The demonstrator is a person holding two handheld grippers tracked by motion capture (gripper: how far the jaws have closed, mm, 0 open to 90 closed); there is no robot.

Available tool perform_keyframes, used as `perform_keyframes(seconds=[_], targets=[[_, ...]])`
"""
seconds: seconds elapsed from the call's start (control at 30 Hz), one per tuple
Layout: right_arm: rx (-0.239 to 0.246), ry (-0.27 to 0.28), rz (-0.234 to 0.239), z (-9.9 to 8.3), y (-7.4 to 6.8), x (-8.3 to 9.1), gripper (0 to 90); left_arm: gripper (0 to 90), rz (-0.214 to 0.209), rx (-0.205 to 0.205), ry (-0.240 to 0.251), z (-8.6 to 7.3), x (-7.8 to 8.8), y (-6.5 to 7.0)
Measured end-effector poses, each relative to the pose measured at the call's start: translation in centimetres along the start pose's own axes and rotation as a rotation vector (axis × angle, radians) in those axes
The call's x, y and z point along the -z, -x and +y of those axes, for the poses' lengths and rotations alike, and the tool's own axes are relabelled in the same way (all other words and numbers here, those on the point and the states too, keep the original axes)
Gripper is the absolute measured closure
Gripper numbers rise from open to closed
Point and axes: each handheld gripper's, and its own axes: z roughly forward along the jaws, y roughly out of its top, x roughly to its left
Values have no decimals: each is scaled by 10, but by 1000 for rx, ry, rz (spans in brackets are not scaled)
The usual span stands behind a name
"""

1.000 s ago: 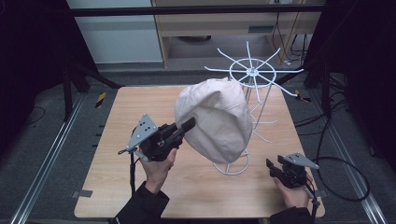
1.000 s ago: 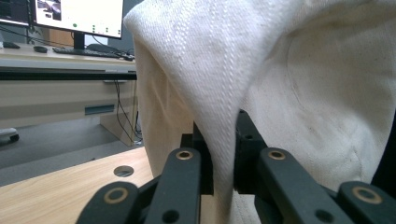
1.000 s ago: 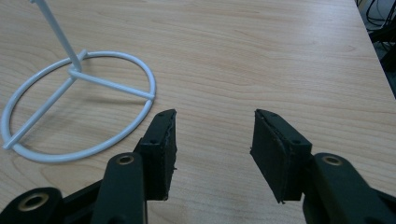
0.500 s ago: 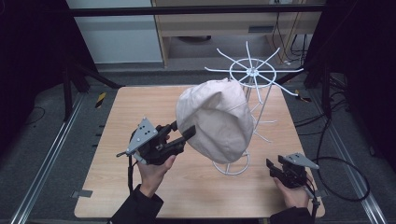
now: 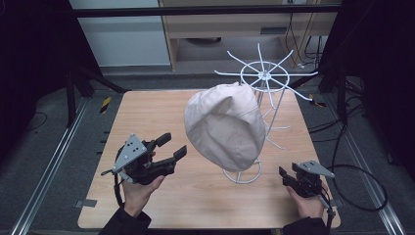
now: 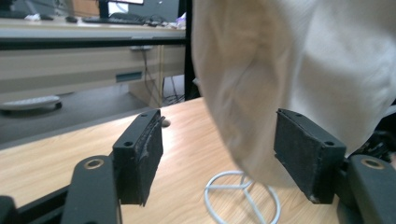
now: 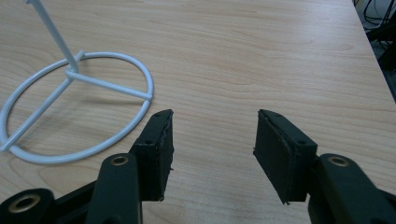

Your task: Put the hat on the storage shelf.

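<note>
a: why does the cream hat (image 5: 226,126) hang on the white wire stand (image 5: 266,78)?

b: so it keeps its shape. the left gripper (image 5: 172,148) has spread jaws, hat just past them. the right gripper (image 5: 288,175) rests wide apart too, holding nothing.

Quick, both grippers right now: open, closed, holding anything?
Left gripper: open, holding nothing, beside the hat.
Right gripper: open, holding nothing, over the table.
</note>
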Motion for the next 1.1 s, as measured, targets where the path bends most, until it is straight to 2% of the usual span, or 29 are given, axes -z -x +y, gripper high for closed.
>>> perform_keyframes(seconds=[0.1, 0.17, 0.2, 0.23, 0.27, 0.3, 0.4, 0.43, 0.53, 0.57, 0.6, 0.63, 0.67, 0.7, 0.73, 0.77, 0.8, 0.83, 0.87, 0.9, 0.93, 0.97, 1.03, 1.1], targets=[[-8, -1, 5, 0, 0, 1, 464, 309, 39, 0, -33, -11, 8, -9], [-9, -1, 4, 0, 0, 1, 462, 299, 48, 1, -42, -14, 10, -12], [-9, -1, 1, 0, 0, 0, 454, 298, 71, 7, -55, -21, 13, -18], [-9, -1, 1, 0, 0, 0, 454, 298, 71, 7, -55, -21, 13, -18], [-3, 1, -2, 0, 0, 0, 448, 294, 96, 12, -69, -29, 16, -25], [-3, 1, -2, 0, 0, 0, 448, 289, 96, 12, -69, -29, 16, -25], [-8, 1, -1, 0, 0, 0, 440, 280, 141, 17, -104, -42, 19, -37], [-10, 1, -2, 0, 0, 0, 439, 278, 165, 29, -120, -50, 22, -44], [-9, 1, -2, 0, 0, 0, 434, 264, 201, 33, -162, -64, 27, -54], [-8, 0, -3, 0, 0, 0, 433, 261, 201, 33, -162, -64, 27, -54], [-8, 0, -4, 0, 0, 0, 432, 261, 228, 43, -181, -72, 30, -62], [-7, 1, -5, 0, 0, 0, 430, 261, 228, 43, -181, -72, 30, -62], [-8, 1, -6, -1, 0, 0, 427, 261, 265, 48, -195, -80, 33, -69], [-9, 1, -5, -1, 0, 0, 425, 261, 285, 50, -200, -84, 35, -74], [-9, 1, -5, -1, 0, 0, 425, 260, 285, 50, -200, -84, 35, -74], [-4, 4, -10, -1, 1, 0, 418, 261, 314, 72, -223, -92, 38, -83], [-6, 4, -10, -1, 1, 0, 414, 260, 314, 72, -223, -92, 38, -83], [-6, 3, -12, -1, 2, -1, 410, 260, 349, 85, -238, -100, 40, -92], [-7, 3, -12, -1, 2, -1, 405, 259, 363, 89, -252, -103, 41, -97], [-7, 3, -13, -1, 2, -1, 398, 259, 363, 89, -252, -103, 41, -97], [-10, 3, -11, -1, 2, -1, 390, 258, 386, 101, -268, -110, 43, -104], [-9, 4, -13, -1, 2, -2, 383, 258, 386, 101, -268, -110, 43, -104], [-12, 4, -13, -2, 2, -2, 363, 252, 415, 106, -294, -118, 44, -114], [-8, 6, -16, -2, 3, -2, 349, 251, 424, 108, -303, -121, 45, -116]])
